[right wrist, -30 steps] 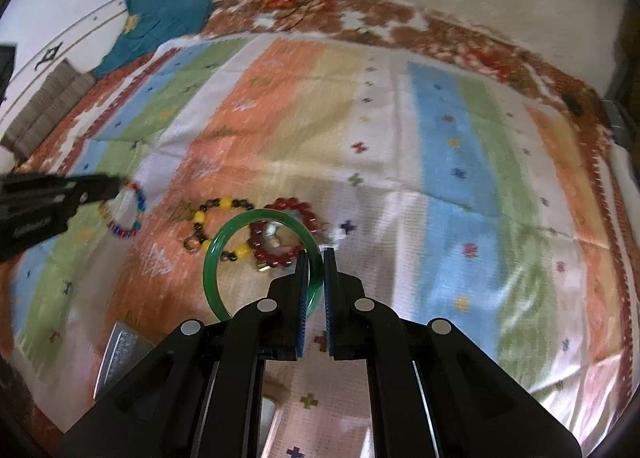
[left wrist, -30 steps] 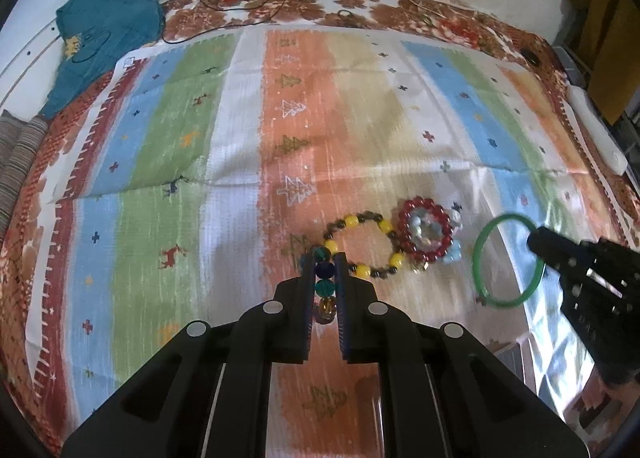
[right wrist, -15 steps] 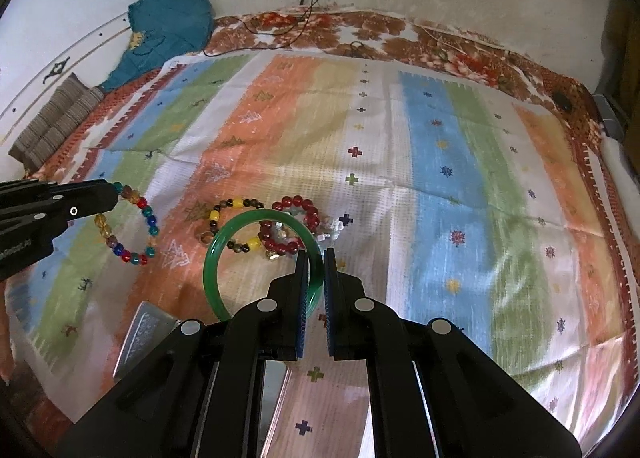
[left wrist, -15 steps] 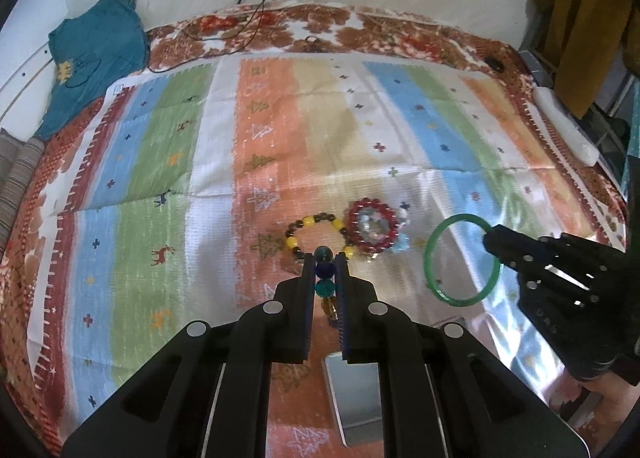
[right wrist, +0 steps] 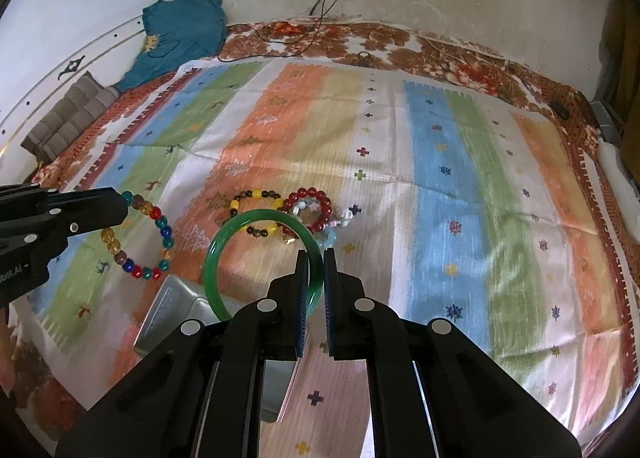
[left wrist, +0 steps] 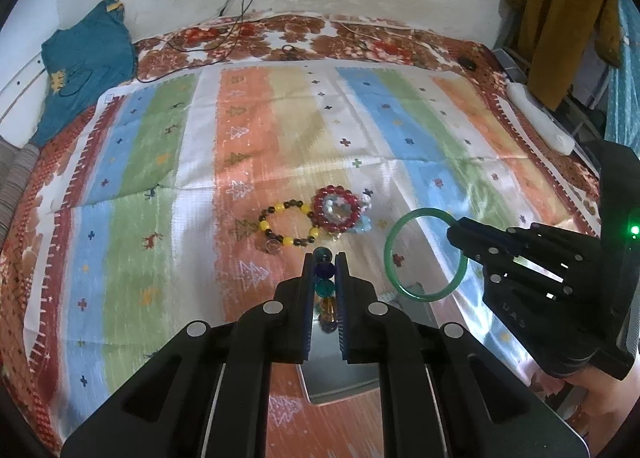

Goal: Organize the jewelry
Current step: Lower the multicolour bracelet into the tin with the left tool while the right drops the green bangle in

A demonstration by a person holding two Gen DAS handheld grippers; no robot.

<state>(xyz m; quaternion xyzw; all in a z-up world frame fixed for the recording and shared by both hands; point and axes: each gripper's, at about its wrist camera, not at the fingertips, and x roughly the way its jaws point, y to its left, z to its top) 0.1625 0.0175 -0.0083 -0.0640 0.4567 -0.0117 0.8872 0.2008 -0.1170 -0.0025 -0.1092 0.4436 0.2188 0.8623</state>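
Jaws: left clamps beaded bracelet [right wrist: 140, 236] | right clamps green bangle [right wrist: 256, 258] | lettering possibly "UAS"

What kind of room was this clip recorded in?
Most likely a bedroom at home: the jewelry lies on a striped cloth spread over a floral bedsheet, a teal garment lies crumpled against the plastered wall, and a mustard garment hangs nearby.
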